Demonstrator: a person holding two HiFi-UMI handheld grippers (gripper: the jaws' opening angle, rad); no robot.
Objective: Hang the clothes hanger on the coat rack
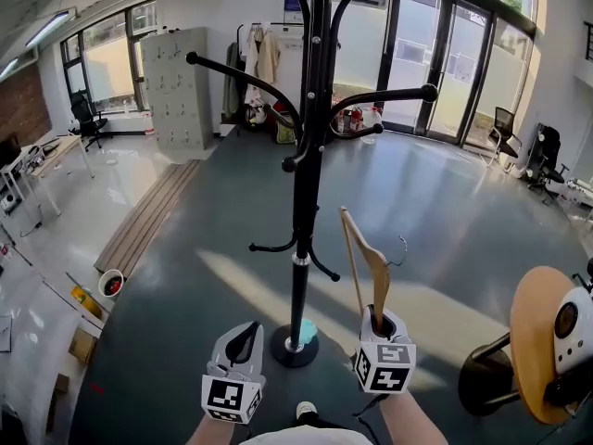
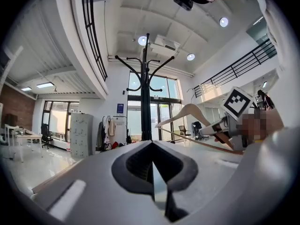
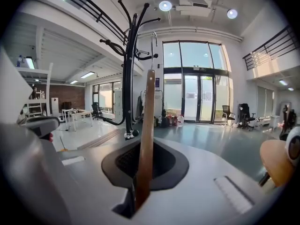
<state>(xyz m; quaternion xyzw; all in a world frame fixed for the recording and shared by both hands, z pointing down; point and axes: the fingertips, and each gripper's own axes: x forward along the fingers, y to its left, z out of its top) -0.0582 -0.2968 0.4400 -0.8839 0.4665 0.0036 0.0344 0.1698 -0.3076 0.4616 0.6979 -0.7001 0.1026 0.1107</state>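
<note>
The black coat rack (image 1: 306, 156) stands straight ahead, with curved arms at several heights and a round base (image 1: 295, 346) on the dark floor. My right gripper (image 1: 375, 318) is shut on the lower end of a wooden clothes hanger (image 1: 366, 258), which stands upright just right of the pole; its metal hook (image 1: 400, 248) points right. In the right gripper view the hanger's wood (image 3: 146, 135) rises from the clamped jaws, with the rack (image 3: 129, 78) beyond to the left. My left gripper (image 1: 246, 332) is shut and holds nothing, left of the base; its view faces the rack (image 2: 146, 88) and the hanger (image 2: 187, 111).
A round wooden stool (image 1: 537, 341) with a white device (image 1: 574, 327) stands close on the right. Grey lockers (image 1: 181, 86) and a hung-clothes rail (image 1: 264, 63) stand at the back. Wooden planks (image 1: 148, 216) and a small bucket (image 1: 111, 284) lie on the left, office chairs (image 1: 547, 160) at far right.
</note>
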